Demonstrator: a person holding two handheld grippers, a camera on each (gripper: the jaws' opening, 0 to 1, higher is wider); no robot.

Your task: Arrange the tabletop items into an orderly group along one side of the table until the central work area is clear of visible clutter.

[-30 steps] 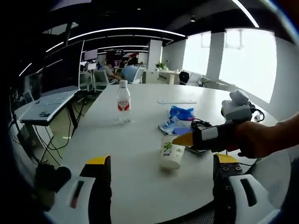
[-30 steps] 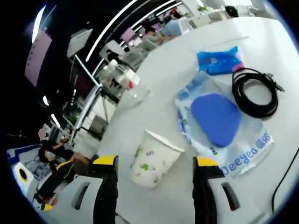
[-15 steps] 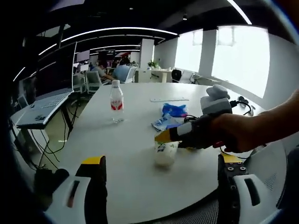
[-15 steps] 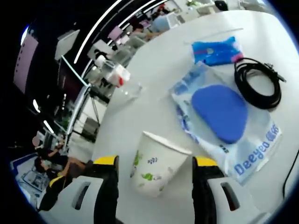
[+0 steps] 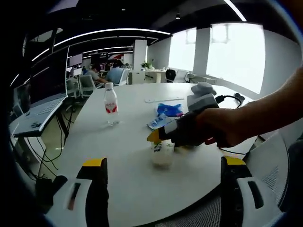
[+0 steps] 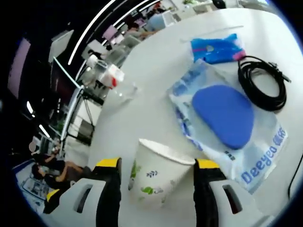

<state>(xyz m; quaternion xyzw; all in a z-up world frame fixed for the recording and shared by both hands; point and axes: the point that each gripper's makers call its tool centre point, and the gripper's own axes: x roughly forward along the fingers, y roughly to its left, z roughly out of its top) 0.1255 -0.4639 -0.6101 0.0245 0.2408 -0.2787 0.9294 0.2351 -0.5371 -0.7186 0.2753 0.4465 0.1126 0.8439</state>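
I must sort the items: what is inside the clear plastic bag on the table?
Inside the clear plastic bag lies a blue oval pad-like item. Anything beneath it is hidden.

Matt paper cup (image 6: 158, 177), seemingly glossy plastic bag (image 6: 227, 127).

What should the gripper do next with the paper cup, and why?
Probably close the right hand-held gripper on the paper cup. The cup stands upright between its open jaws on the white table, so a gentle squeeze should hold it for carrying to the side.
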